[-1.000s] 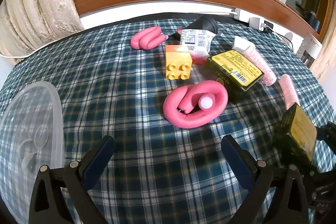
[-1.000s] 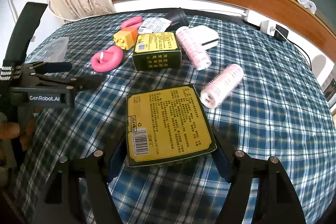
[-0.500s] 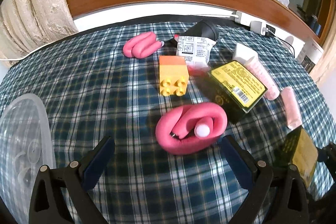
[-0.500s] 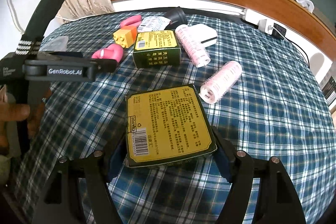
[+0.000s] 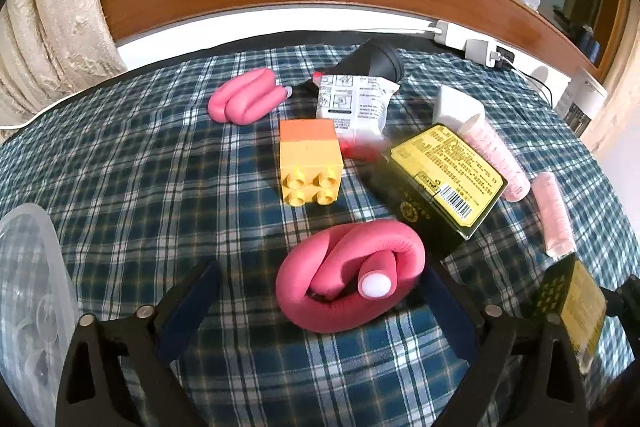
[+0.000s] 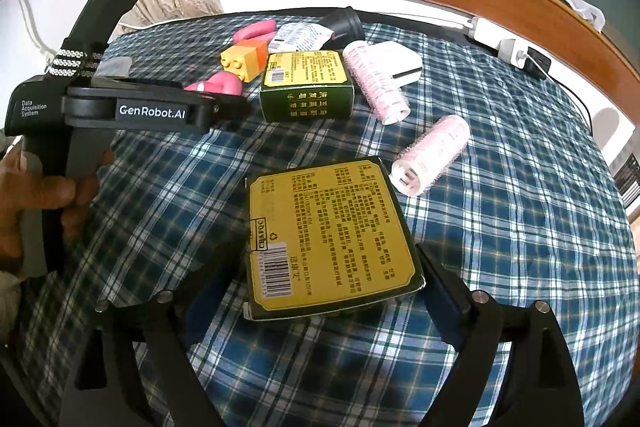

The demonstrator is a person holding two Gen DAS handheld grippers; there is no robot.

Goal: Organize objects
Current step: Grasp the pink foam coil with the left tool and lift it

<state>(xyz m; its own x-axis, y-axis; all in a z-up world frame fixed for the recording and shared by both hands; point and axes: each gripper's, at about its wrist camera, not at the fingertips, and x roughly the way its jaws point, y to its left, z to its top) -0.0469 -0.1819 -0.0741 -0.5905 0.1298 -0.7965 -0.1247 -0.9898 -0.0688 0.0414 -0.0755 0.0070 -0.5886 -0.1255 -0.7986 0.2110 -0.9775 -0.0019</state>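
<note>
A coiled pink foam curler [image 5: 352, 275] lies on the checked tablecloth [image 5: 160, 179]. It sits between the fingers of my left gripper [image 5: 320, 267], which stands open around it, nearer the right finger. My right gripper [image 6: 324, 267] is shut on a flat green box with a yellow label [image 6: 328, 239]. That box also shows at the right edge of the left wrist view [image 5: 576, 307]. In the right wrist view a hand [image 6: 36, 195] holds the left gripper's body [image 6: 152, 111], whose tip is at the pink curler [image 6: 220, 83].
Farther back lie a yellow-orange toy brick [image 5: 310, 163], a second green box [image 5: 444, 183], another pink curler [image 5: 244, 99], a white packet [image 5: 352, 103], a black cup [image 5: 376, 61], two pink hair rollers [image 5: 492, 155] and a white box [image 5: 456, 105]. A clear plastic container [image 5: 32, 299] stands at the left.
My left gripper has moved forward, so the coiled pink curler now sits between its open fingers. The right gripper still holds the box in place.
</note>
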